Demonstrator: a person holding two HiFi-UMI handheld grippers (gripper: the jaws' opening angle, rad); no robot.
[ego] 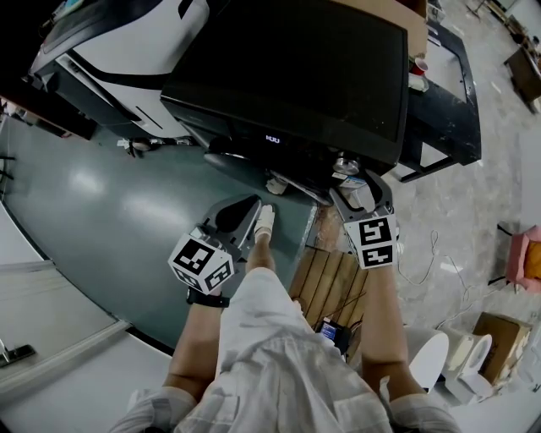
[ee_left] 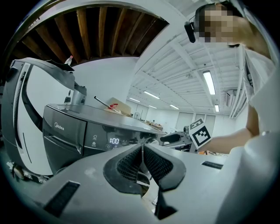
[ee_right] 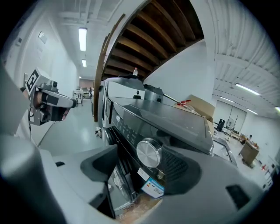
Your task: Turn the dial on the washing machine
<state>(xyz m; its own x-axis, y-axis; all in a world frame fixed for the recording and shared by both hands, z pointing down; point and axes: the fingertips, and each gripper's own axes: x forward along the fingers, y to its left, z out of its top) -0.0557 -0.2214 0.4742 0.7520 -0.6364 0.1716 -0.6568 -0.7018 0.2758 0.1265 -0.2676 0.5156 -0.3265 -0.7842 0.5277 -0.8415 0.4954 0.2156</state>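
The black washing machine [ego: 296, 68] stands in front of me, its display [ee_left: 113, 141] reading 1:00. Its round silver dial [ee_right: 148, 153] sits on the front panel, small in the head view at the dial [ego: 345, 166]. My right gripper [ee_right: 140, 169] is open with the dial between its two dark pads, nearer the right pad [ee_right: 177, 168]; I cannot tell if it touches. In the head view the right gripper [ego: 359, 188] is just below the dial. My left gripper [ego: 245, 211] hangs to the left, its pads [ee_left: 131, 164] pressed together and holding nothing.
A white and black machine [ego: 110, 42] stands at the back left. A wooden pallet [ego: 325, 283] lies under the washer's right corner. A cardboard box [ego: 406, 21] and a red cup [ego: 418, 65] sit on top at the back right. A sticker [ee_right: 152, 189] hangs below the dial.
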